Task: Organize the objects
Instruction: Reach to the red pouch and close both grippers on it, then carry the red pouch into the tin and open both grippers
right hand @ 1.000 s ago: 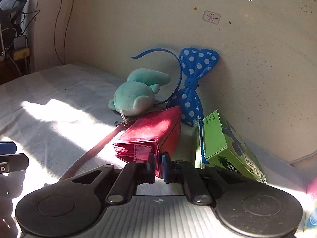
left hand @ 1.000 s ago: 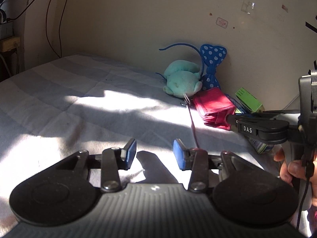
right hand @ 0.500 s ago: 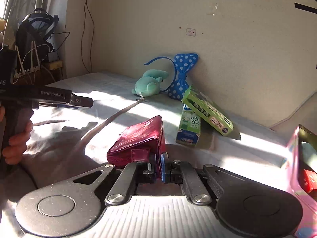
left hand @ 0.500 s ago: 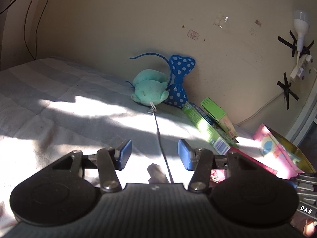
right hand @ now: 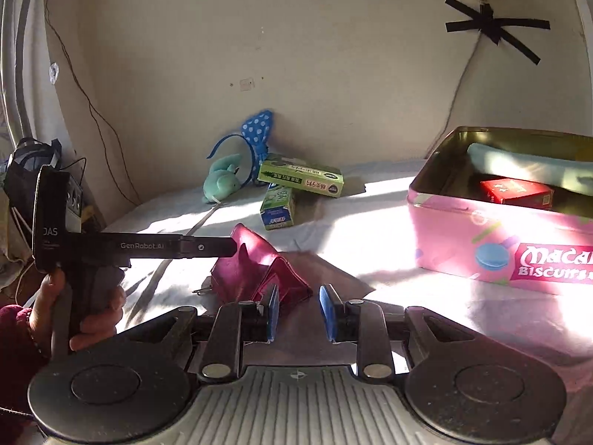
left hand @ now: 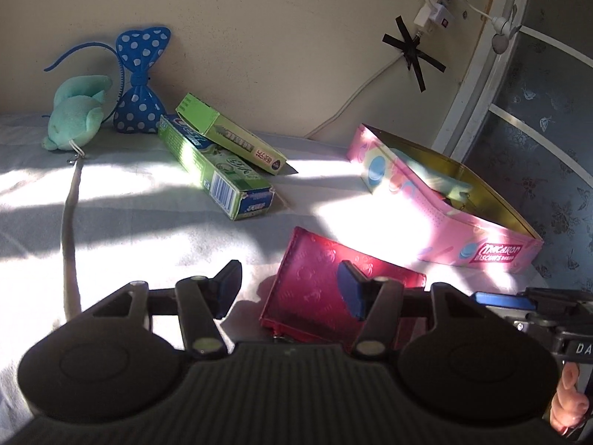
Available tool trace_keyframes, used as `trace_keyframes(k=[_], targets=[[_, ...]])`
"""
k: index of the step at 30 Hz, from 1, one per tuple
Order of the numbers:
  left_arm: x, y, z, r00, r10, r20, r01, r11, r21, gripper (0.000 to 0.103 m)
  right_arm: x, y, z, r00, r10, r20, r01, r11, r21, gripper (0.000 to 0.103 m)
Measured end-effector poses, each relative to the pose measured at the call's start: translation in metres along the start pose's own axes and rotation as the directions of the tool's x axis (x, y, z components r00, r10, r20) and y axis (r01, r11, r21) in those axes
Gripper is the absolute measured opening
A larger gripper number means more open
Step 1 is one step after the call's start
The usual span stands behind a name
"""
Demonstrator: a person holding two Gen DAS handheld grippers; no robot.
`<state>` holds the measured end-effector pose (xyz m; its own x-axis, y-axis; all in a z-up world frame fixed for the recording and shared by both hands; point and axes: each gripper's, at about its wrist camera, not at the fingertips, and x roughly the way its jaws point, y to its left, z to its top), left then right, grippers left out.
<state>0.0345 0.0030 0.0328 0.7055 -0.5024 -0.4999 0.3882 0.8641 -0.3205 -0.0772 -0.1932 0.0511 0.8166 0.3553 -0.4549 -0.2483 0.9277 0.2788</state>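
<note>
Step in hand, as judged: red wallet (right hand: 259, 270) sits on the bed, tented, free of both claws; packing into the tin is not yet done

Left to right, right wrist view:
- left gripper (right hand: 207, 247) reaches in from the left at the wallet's upper edge; this side-on view does not show its opening. Its own camera shows the pads (left hand: 229, 289) spread wide, nothing between them, wallet (left hand: 333, 282) just beyond
- plush toy (right hand: 221, 184), polka-dot bow headband (right hand: 255, 129) and two green cartons (right hand: 300, 178) lie together at the wall, well apart from the wallet
- right gripper (right hand: 299, 311) has jaws part open, empty, wallet just beside its left pad
- pink biscuit tin (right hand: 481, 237) on the right, lid off, a red box (right hand: 515, 191) and a pale blue item inside

Next move, as judged: regrip the wallet across its fold, lift, carry right over the tin rim; it looks soft and may flop open

Surface: pale bedsheet (left hand: 129, 200), hard sun patches. Room: cream wall (right hand: 333, 55), black tape crosses, cables
</note>
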Motion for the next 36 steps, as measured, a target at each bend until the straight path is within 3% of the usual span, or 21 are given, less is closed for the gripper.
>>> trace_keyframes(k=[8, 11, 12, 14, 17, 20, 23, 29, 36], targets=[[0.003, 0.000, -0.005, 0.997, -0.068, -0.031, 0.067, 0.997, -0.048, 0.057, 0.038, 0.009, 0.000, 0.996, 0.079, -0.031, -0.078, 0.995, 0.058, 0.020], [0.000, -0.006, -0.007, 0.998, -0.055, -0.037, 0.053, 0.998, -0.044, 0.046, 0.044, 0.007, 0.002, 0.996, 0.083, -0.029, -0.081, 0.994, 0.075, 0.018], [-0.002, -0.007, -0.007, 0.998, -0.054, -0.040, 0.052, 0.997, -0.052, 0.043, 0.042, 0.008, 0.003, 0.998, 0.062, -0.018, -0.061, 0.996, 0.064, 0.012], [-0.011, -0.014, -0.002, 0.997, -0.074, -0.023, 0.073, 0.995, -0.071, 0.043, 0.029, 0.004, 0.007, 0.998, 0.064, 0.019, -0.065, 0.996, 0.061, 0.012], [-0.021, -0.038, 0.015, 0.993, -0.116, 0.028, 0.117, 0.993, -0.034, 0.043, -0.001, -0.002, 0.018, 0.993, 0.056, 0.106, -0.058, 0.998, 0.012, 0.012], [-0.016, -0.071, 0.037, 0.986, -0.154, 0.061, 0.152, 0.988, 0.035, 0.043, -0.030, -0.014, 0.031, 0.980, 0.000, 0.199, 0.010, 0.999, -0.051, 0.012], [0.011, -0.110, 0.058, 0.982, -0.181, 0.055, 0.174, 0.979, 0.106, 0.043, -0.048, -0.040, 0.045, 0.963, -0.069, 0.261, 0.087, 0.995, -0.057, 0.012], [0.082, -0.161, 0.076, 0.981, -0.196, 0.003, 0.192, 0.965, 0.177, 0.043, -0.057, -0.106, 0.061, 0.939, -0.176, 0.295, 0.181, 0.983, 0.010, 0.012], [0.138, -0.171, 0.074, 0.990, -0.125, -0.071, 0.136, 0.975, 0.176, 0.043, -0.023, -0.148, 0.062, 0.960, -0.191, 0.204, 0.172, 0.979, 0.109, 0.013]])
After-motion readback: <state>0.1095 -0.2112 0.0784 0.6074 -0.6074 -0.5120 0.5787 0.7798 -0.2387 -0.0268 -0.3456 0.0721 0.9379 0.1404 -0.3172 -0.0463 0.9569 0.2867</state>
